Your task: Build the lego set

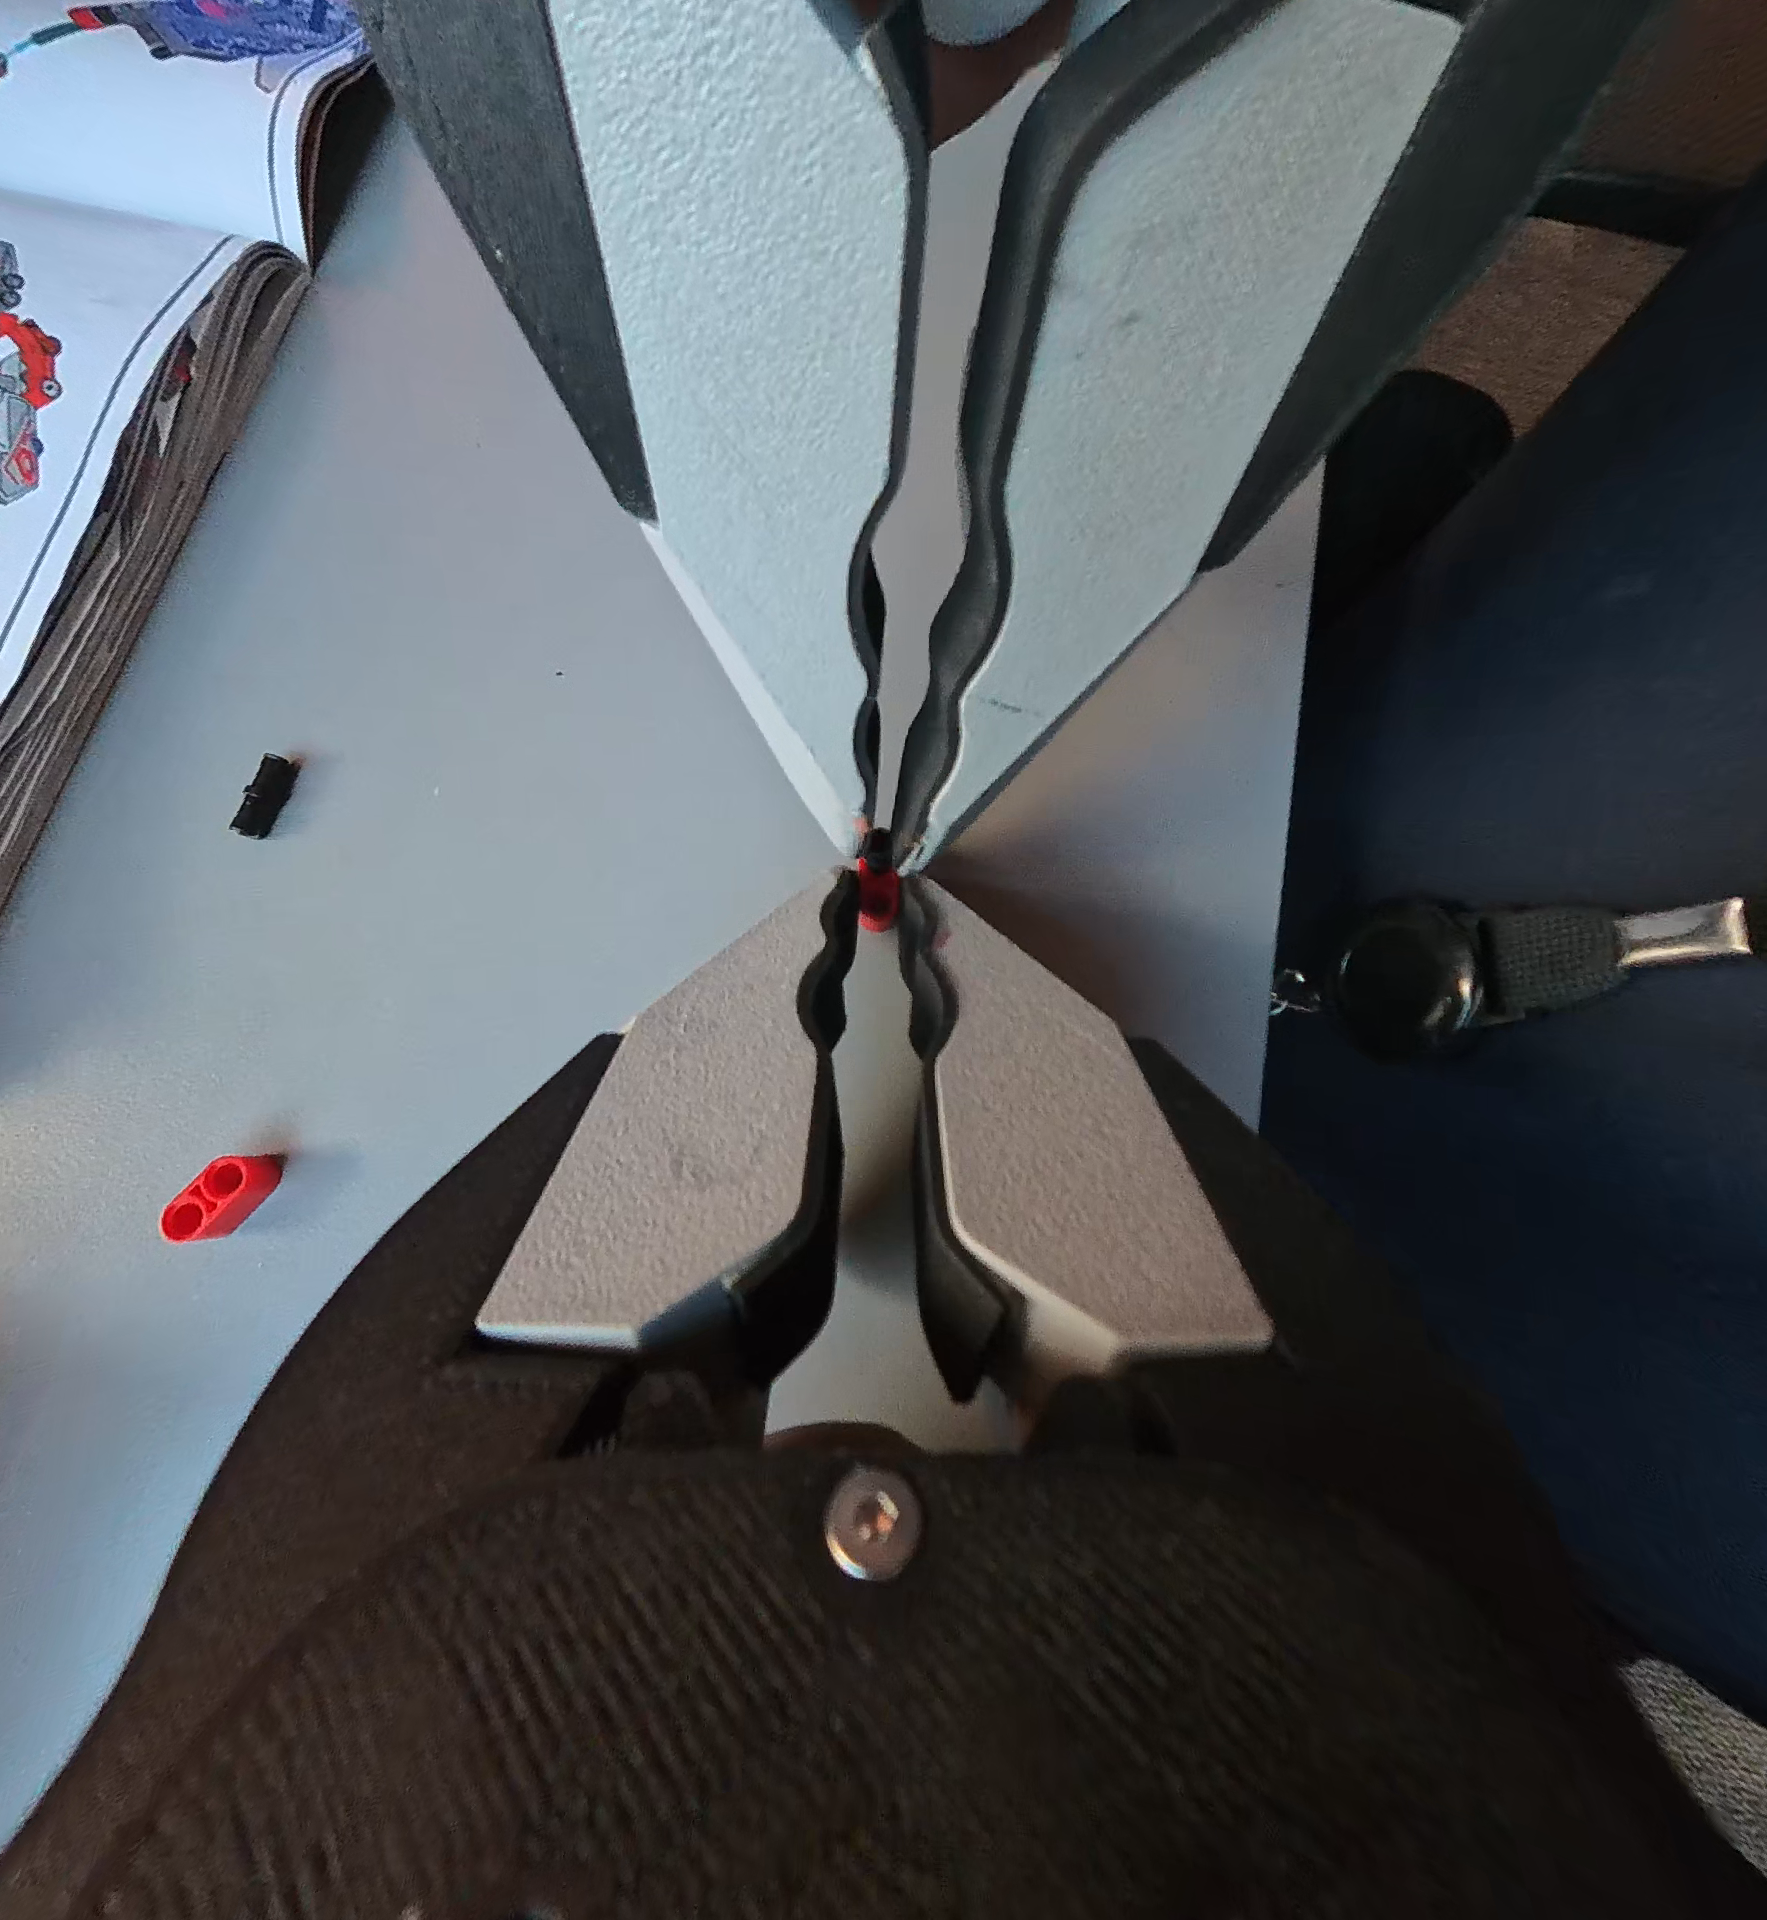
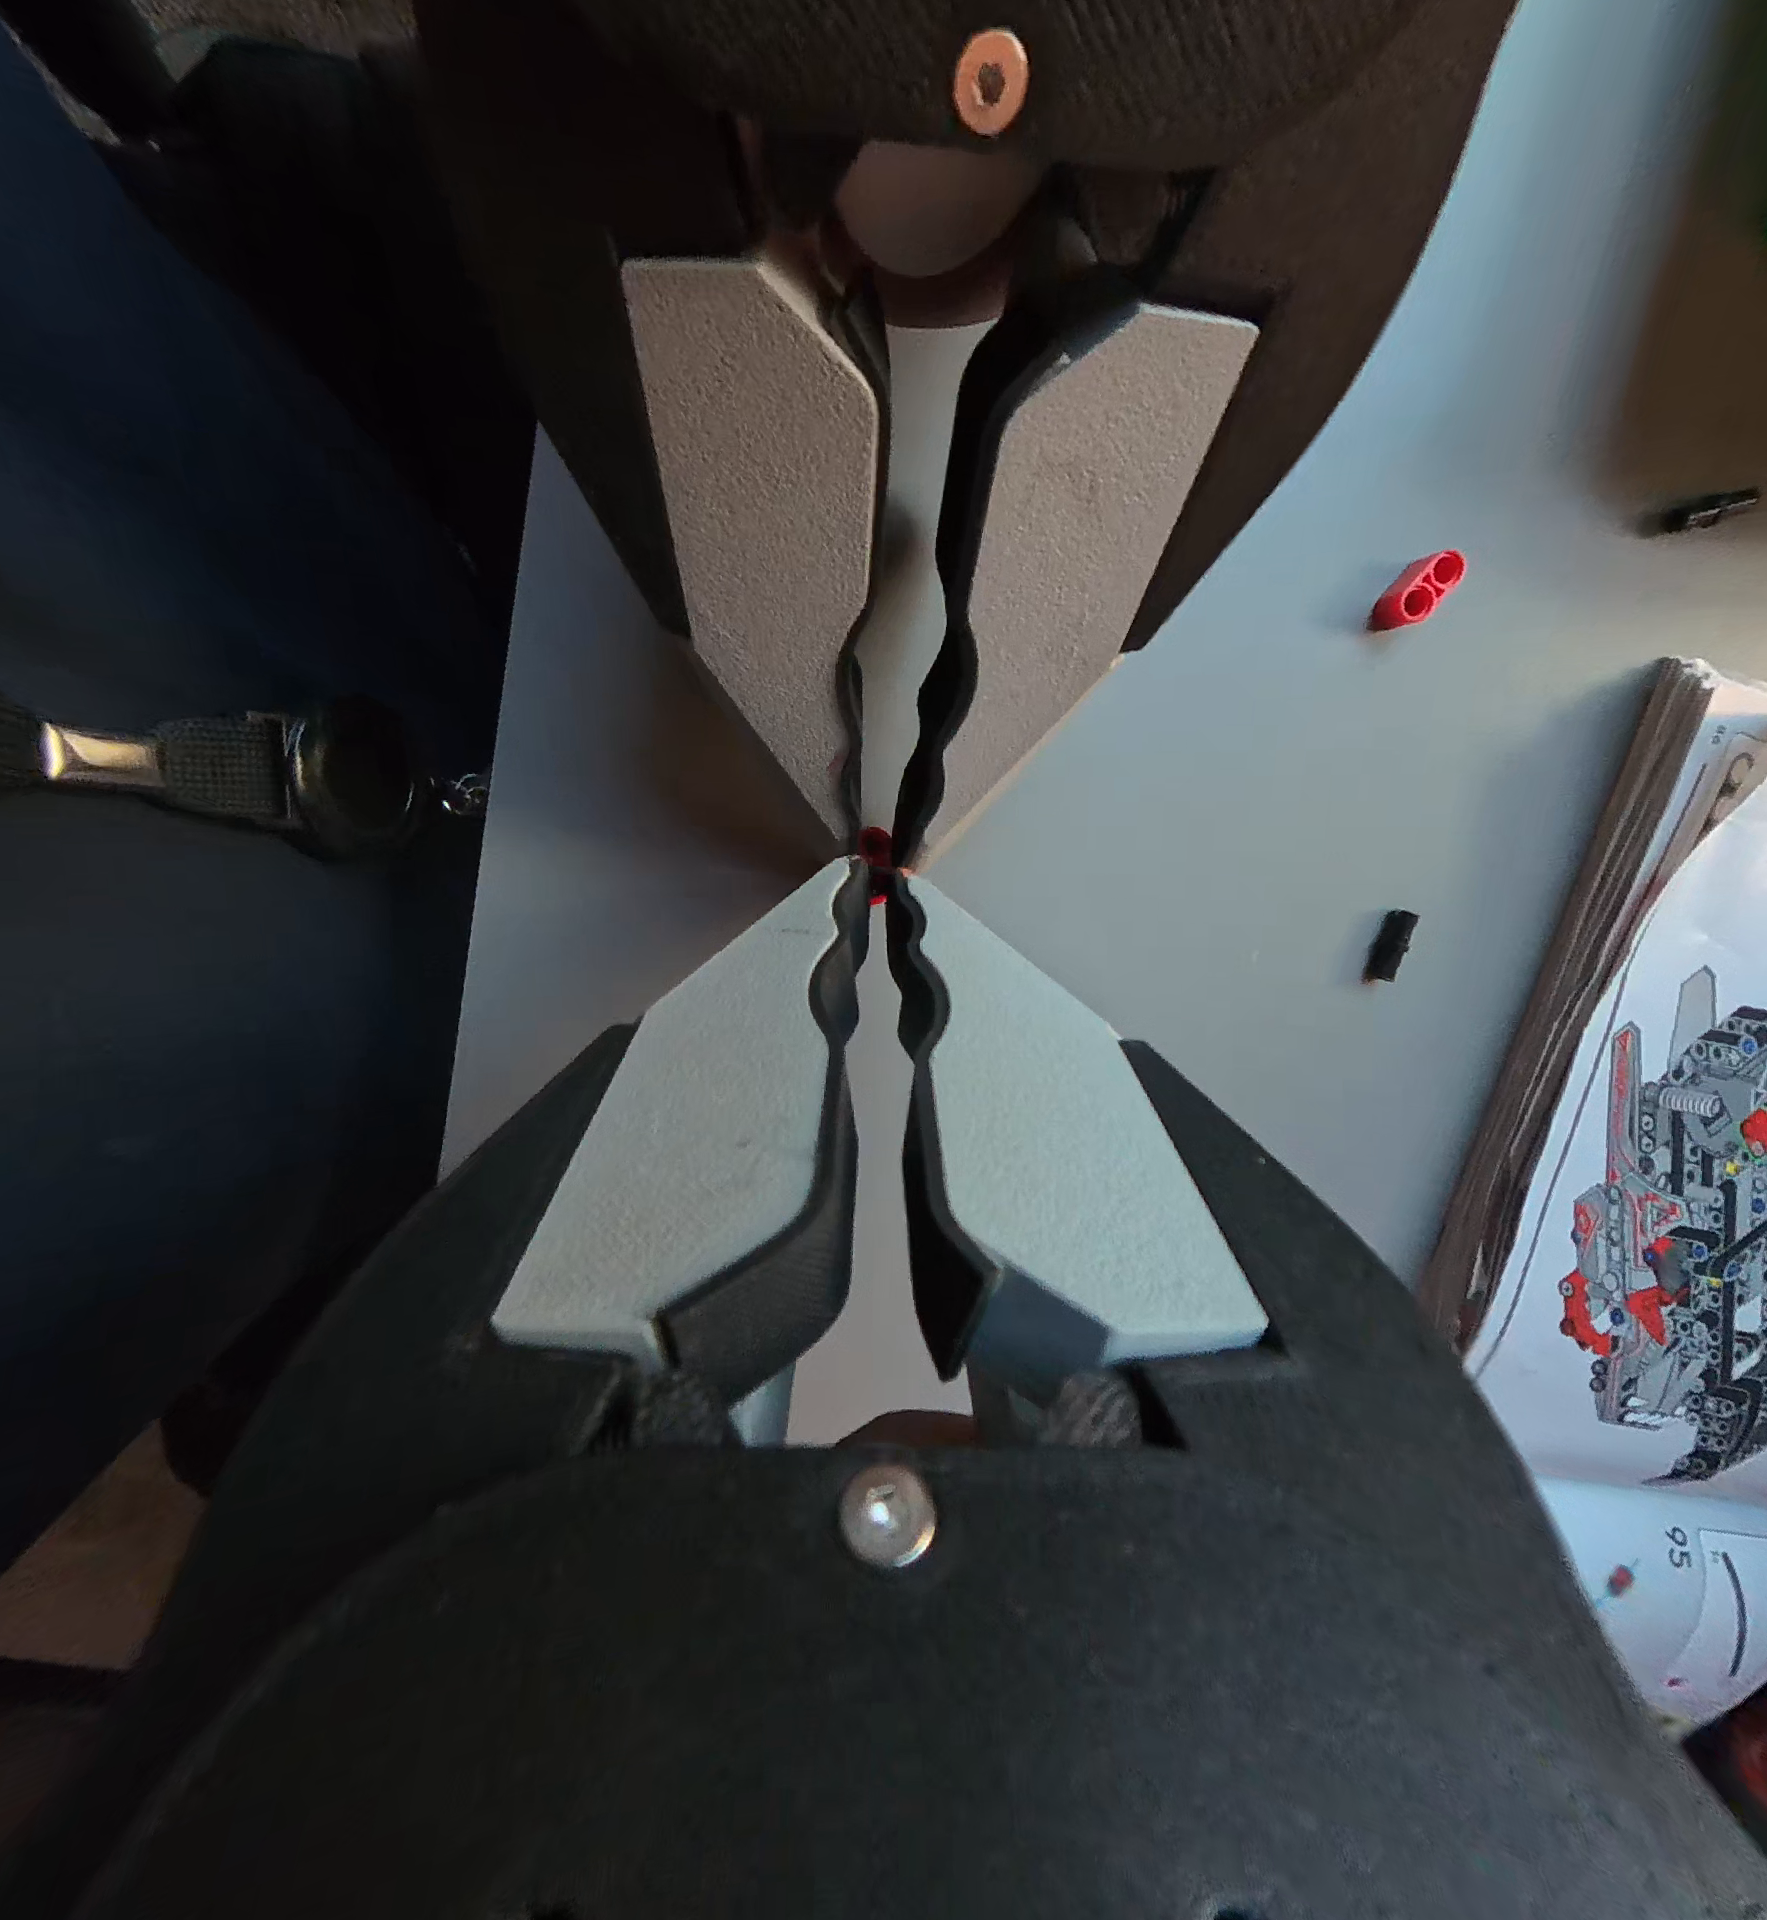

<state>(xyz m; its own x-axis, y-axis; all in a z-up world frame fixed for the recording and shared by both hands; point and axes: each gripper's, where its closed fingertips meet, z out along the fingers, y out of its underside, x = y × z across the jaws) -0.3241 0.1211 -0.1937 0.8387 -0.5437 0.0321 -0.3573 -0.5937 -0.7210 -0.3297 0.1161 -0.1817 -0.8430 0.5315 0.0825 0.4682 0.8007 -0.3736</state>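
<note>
Red piece (image 1: 876, 896) pinched between both grippers' fingertips

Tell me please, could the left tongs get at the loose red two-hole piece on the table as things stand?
Probably not yet: the left tongs are shut on a small red piece, tip to tip with the right tongs. The table around the red two-hole piece looks unobstructed.

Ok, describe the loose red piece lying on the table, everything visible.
The red two-hole piece is a short glossy plastic block with rounded ends and two round through-holes side by side. It lies on its side on the pale table, untouched, apart from the black pin and the open instruction booklet, clear of both grippers.
</note>
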